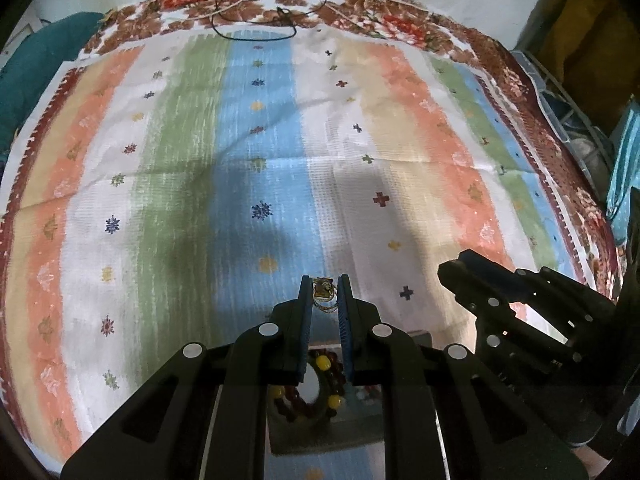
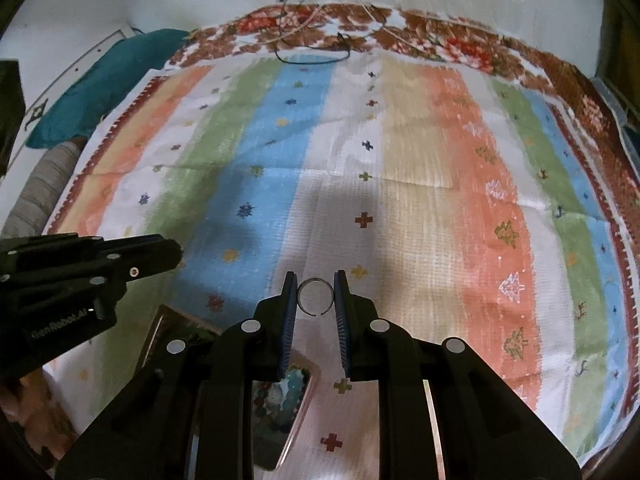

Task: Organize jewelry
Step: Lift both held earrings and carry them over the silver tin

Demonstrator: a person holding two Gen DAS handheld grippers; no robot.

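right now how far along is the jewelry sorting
Partly done. A beaded bracelet already lies in a clear box below the left tongs. In hand: the left tongs pinch a small gold piece, and the right tongs grip a silver ring. Still left: setting both down, and a black cord at the cloth's far edge.

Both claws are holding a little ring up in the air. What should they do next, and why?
Probably lower each piece toward the box below it. The left gripper pinches a small gold ring above a box holding a bead bracelet. The right gripper pinches a thin silver ring above a clear box. Both rings hang clear of the striped cloth.
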